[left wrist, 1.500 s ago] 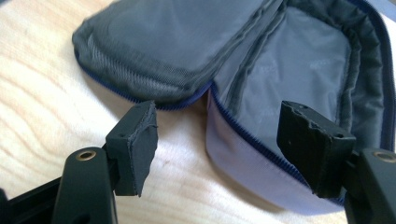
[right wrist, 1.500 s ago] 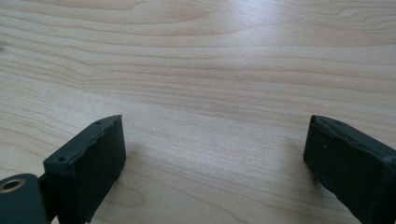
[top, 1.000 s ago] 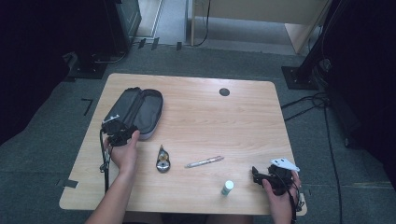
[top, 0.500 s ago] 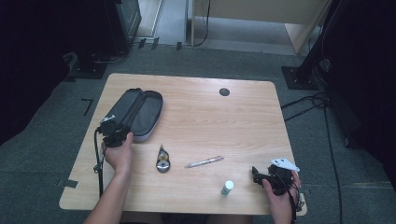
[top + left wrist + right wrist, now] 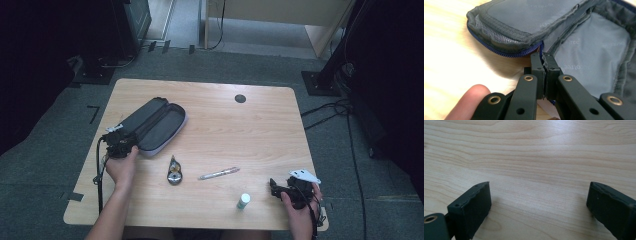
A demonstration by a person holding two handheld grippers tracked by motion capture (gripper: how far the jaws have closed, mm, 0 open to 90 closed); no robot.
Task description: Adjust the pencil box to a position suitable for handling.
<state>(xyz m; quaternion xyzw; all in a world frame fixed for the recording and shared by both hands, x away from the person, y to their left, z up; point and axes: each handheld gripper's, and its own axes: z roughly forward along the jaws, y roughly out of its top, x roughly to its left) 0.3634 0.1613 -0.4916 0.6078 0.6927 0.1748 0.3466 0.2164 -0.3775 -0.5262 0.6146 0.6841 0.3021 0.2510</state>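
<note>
1. Fingers (image 5: 537,72) of the left gripper (image 5: 544,75) are pressing together on the zipper edge of the open pencil case (image 5: 584,47), pinching the fabric right where the blue zipper line meets the inner lining.
2. Seen from the high view, the left gripper (image 5: 120,142) is sitting at the near-left end of the pencil case (image 5: 155,122), which is lying opened flat on the left part of the table (image 5: 260,130).
3. The left hand (image 5: 121,167) is gripping that tool from behind, with the forearm coming in from the bottom edge.
4. Fingers (image 5: 474,206) of the right gripper (image 5: 537,207) are standing spread wide apart over bare wood, holding nothing.
5. In the high view the right gripper (image 5: 285,189) is resting near the table's near-right corner, held by the right hand (image 5: 300,207).
6. A pen (image 5: 219,173) is lying between the two grippers, apart from both.
7. A small round-bodied object (image 5: 174,172) is lying just left of the pen, near the case.
8. A small bottle with a green cap (image 5: 243,200) is standing near the front edge, left of the right gripper.
</note>
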